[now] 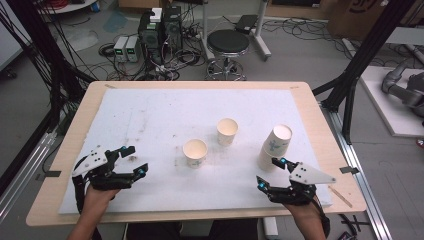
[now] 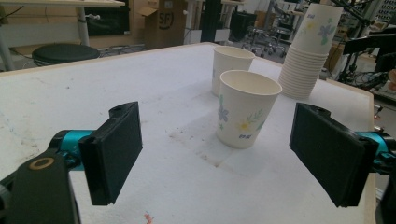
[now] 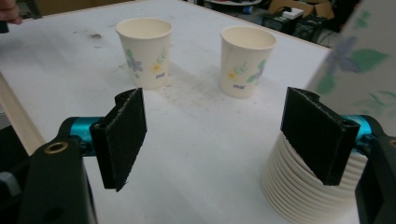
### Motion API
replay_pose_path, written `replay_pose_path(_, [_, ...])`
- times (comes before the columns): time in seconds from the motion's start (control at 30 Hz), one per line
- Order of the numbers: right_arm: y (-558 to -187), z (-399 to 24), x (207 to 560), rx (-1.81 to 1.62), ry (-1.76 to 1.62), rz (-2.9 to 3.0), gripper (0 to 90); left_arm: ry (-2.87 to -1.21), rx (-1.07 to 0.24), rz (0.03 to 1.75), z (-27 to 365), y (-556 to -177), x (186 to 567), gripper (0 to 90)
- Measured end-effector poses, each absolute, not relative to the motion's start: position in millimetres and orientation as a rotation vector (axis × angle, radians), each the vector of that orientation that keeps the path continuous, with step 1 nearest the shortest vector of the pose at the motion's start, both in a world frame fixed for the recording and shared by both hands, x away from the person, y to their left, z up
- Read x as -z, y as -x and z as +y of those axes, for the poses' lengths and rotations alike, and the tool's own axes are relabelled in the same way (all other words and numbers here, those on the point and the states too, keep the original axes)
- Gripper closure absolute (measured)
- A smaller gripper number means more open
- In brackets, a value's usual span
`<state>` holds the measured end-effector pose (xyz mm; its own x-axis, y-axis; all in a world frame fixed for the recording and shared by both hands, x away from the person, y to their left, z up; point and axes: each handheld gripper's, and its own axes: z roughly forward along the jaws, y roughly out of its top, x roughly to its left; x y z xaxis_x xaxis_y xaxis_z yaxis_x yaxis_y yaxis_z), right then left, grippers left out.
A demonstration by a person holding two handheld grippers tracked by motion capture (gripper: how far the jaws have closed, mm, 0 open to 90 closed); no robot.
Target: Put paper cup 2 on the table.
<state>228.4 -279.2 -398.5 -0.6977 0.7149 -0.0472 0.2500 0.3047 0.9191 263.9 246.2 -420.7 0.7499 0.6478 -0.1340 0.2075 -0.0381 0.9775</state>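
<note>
Paper cups: two single cups [image 1: 195, 152] [image 1: 227, 131] upright mid-bench, stack [image 1: 274, 146] tilted toward right edge. Left hand-held gripper [image 1: 134, 160] spread wide, empty, near front-left corner. Right hand-held gripper [image 1: 272, 174] spread wide, empty, just beside stack base. White pad [image 1: 150, 115] on bench [image 1: 300, 92] open between. Stack top blurred, cropped in right gripper view.

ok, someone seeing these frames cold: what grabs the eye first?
Probably the tall stack of flower-printed paper cups at the right of the white padded table top, leaning slightly, just ahead of the right hand-held gripper. Next, two single floral paper cups standing upright mid-table, one nearer and one farther back. The left hand-held gripper is near the front left; both grippers are open and empty.
</note>
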Motion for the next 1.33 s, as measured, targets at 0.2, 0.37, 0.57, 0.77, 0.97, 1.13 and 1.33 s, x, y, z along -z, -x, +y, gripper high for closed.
replay_pose_path(0.2, [-221.5,-295.6,399.2,-1.366,-0.915,2.053,23.0,-1.601,-0.421,0.697,247.3,-258.9,417.8,17.0])
replay_pose_path(0.37, [-221.3,-299.7,399.7,-1.375,-0.923,2.034,23.0,-1.603,-0.424,0.695,247.4,-255.5,417.4,17.0])
replay_pose_path(0.57, [-222.8,-297.8,400.7,-1.371,-0.92,2.029,23.0,-1.608,-0.423,0.693,247.9,-253.2,417.0,17.0])
replay_pose_path(0.77, [-223.7,-299.7,400.8,-1.374,-0.922,2.021,23.0,-1.609,-0.421,0.696,248.5,-252.6,417.3,17.0])
replay_pose_path(0.97, [-224.4,-298.8,400.8,-1.368,-0.915,2.025,23.0,-1.604,-0.421,0.697,249.2,-252.2,417.2,17.0])
replay_pose_path(1.13, [-224.2,-298.0,400.8,-1.373,-0.922,2.027,23.0,-1.606,-0.423,0.7,250.0,-252.2,417.3,17.0])
replay_pose_path(1.33, [-224.5,-298.1,400.5,-1.375,-0.915,2.028,23.0,-1.606,-0.423,0.705,250.4,-252.4,417.9,17.0])
